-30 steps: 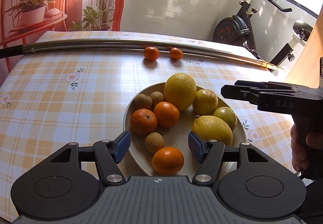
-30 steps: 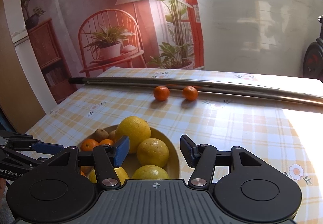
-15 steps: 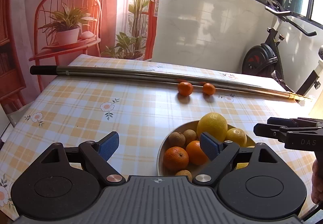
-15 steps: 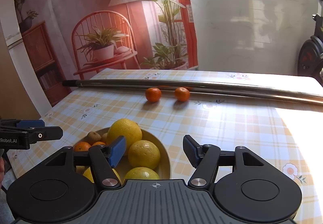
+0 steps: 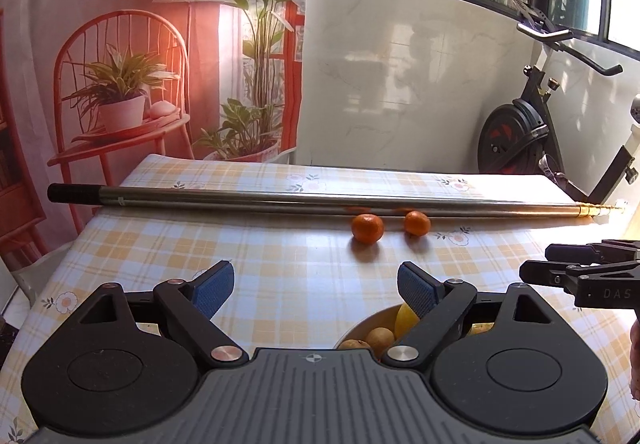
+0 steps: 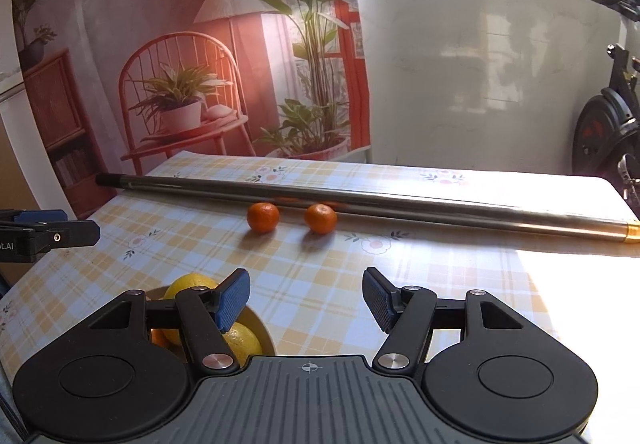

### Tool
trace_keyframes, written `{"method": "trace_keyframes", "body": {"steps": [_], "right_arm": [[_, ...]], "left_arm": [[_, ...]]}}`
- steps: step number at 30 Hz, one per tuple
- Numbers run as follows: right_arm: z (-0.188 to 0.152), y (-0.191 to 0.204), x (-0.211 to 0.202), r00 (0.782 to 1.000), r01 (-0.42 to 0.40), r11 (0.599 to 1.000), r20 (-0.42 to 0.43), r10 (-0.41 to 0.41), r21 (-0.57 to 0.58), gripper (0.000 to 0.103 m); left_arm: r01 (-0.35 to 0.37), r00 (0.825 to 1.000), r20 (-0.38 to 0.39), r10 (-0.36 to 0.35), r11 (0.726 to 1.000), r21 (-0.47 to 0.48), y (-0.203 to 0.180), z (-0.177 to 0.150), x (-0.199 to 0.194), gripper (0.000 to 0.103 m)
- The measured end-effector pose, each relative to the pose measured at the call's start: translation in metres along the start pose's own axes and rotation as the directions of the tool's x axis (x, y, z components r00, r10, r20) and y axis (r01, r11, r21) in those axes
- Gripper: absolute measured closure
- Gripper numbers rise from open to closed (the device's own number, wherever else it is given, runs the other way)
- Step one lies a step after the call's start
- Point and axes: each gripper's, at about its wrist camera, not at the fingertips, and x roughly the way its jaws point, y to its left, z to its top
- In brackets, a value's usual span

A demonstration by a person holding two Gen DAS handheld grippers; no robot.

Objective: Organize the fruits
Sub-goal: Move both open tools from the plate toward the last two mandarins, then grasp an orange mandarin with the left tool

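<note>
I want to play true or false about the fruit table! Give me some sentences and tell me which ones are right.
1. Two small oranges sit on the tablecloth beside the long metal pole. True.
2. The left hand-held gripper is holding an orange. False: its jaws are open and empty.
3. The bowl has yellow fruit in it. True.
4. The right hand-held gripper is shut tight. False: it is open, with nothing between its pads.
5. The pole lies inside the bowl. False: it lies across the far side of the table.
</note>
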Motion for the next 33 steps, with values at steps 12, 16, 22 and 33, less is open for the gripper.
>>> {"method": "trace_keyframes", "body": {"steps": [12, 16, 22, 33], "right_arm": [[0.024, -0.018, 0.039, 1.0, 0.003, 1.0, -0.01, -0.003, -0.004, 0.044], [0.03, -0.024, 0.053, 1.0, 0.001, 1.0, -0.018, -0.001, -0.003, 0.044], [0.039, -0.036, 0.072, 1.0, 0.008, 1.0, -0.025, -0.007, 0.029, 0.044], [0.039, -0.046, 0.102, 0.998, 0.004, 0.999, -0.063, -0.002, 0.037, 0.044]], "left_arm": [[0.085, 0.996, 0.014, -0.085, 0.996, -0.013, -0.004, 0.026, 0.041, 0.011], [0.127, 0.992, -0.013, -0.127, 0.992, 0.016, -0.008, 0.034, 0.064, 0.011], [0.215, 0.976, -0.054, -0.212, 0.975, 0.057, -0.015, 0.041, 0.096, 0.012], [0.266, 0.956, -0.152, -0.25, 0.959, 0.095, -0.024, 0.035, 0.155, 0.018]]}}
